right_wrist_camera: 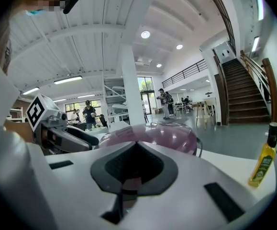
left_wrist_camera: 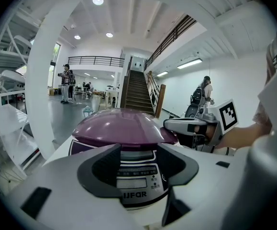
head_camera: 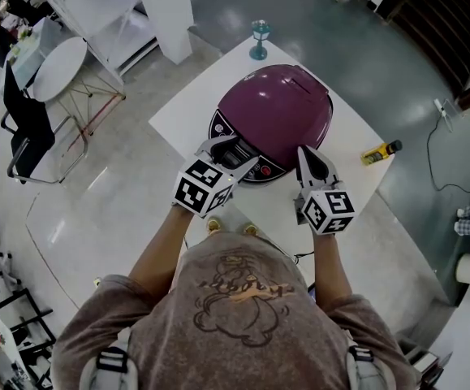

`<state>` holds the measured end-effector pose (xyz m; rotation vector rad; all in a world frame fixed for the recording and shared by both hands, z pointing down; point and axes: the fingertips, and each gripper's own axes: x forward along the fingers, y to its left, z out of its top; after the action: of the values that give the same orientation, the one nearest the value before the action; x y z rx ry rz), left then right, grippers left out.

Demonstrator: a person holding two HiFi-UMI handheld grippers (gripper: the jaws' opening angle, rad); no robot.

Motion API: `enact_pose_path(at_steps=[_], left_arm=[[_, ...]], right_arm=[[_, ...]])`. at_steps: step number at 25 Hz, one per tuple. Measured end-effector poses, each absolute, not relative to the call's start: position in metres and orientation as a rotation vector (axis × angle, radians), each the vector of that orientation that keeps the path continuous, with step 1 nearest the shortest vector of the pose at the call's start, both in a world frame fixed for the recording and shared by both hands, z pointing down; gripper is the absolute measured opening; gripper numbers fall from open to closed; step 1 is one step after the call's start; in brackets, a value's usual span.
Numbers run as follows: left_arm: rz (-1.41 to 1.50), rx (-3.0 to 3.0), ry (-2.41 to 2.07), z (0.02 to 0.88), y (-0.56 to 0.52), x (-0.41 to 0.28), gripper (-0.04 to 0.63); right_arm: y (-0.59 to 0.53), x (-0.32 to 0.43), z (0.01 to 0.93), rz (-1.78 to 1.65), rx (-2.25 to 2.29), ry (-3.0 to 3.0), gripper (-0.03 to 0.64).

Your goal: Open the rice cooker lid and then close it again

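Observation:
A purple-lidded rice cooker [head_camera: 277,112] sits on a white table [head_camera: 356,177], its lid down. My left gripper [head_camera: 233,157] stands open at the cooker's front, its jaws on either side of the control panel [left_wrist_camera: 137,177] and the lid latch, with no pad seen pressing. My right gripper [head_camera: 311,162] is shut with nothing between its jaws, just off the cooker's front right side. In the right gripper view the purple lid [right_wrist_camera: 152,135] lies straight ahead beyond the closed jaws. The left gripper view shows the right gripper [left_wrist_camera: 195,126] beside the lid [left_wrist_camera: 124,126].
A small yellow bottle [head_camera: 379,152] lies on the table to the right of the cooker. A blue-green goblet [head_camera: 260,39] stands at the table's far corner. A white round table and black chair [head_camera: 32,112] stand on the floor at left, near a white pillar [head_camera: 166,10].

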<state>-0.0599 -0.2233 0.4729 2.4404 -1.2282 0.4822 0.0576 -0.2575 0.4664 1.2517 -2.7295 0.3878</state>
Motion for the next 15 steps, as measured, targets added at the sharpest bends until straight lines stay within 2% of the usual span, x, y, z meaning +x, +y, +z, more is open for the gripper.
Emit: enact_pose_path(at_steps=[15], left_arm=[[0.440, 2.450, -1.244, 0.473, -0.223, -0.057, 0.249]], right_arm=[[-0.274, 0.070, 0.406, 0.283, 1.308, -2.864, 0.005]])
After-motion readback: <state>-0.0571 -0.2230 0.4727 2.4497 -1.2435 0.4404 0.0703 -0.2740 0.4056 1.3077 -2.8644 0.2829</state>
